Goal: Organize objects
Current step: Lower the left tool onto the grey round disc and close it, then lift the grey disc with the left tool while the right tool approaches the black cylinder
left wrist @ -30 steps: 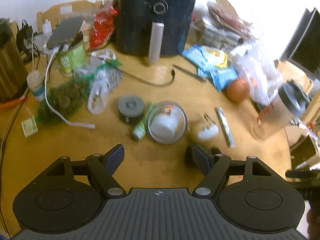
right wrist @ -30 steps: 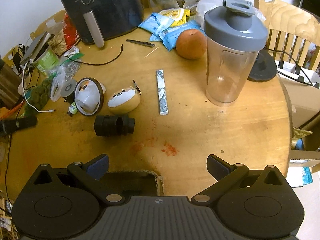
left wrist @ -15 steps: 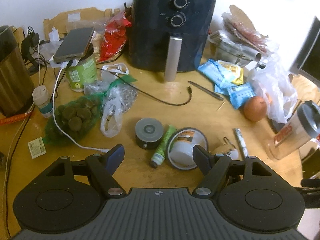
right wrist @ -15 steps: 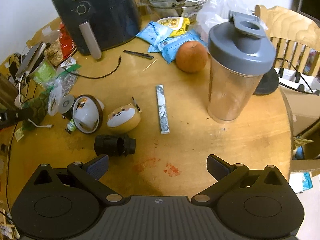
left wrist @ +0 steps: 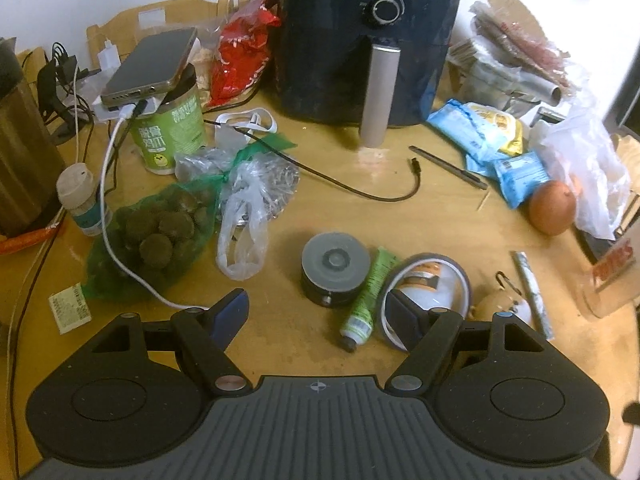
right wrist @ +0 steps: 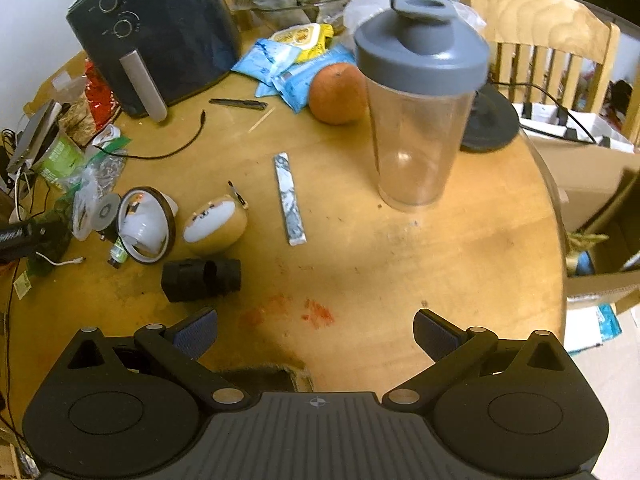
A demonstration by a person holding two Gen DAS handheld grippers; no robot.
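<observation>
My left gripper is open and empty, low over the wooden table. Just ahead lie a grey round tin, a green tube and a tipped white cup with a dark rim. My right gripper is open and empty above the table's near edge. In the right wrist view, a black cylinder, a dog-face toy, a foil stick packet, an orange and a clear shaker bottle with a grey lid lie ahead.
A dark air fryer stands at the back. A green cup with a phone on top, a net bag of dark balls, plastic bags, cables and blue snack packets crowd the table. A wooden chair stands at the right.
My left gripper has drawn back and turned left, so the tin, tube and cup now lie closer to its right finger. My right gripper moved forward; the shaker and toy look nearer.
</observation>
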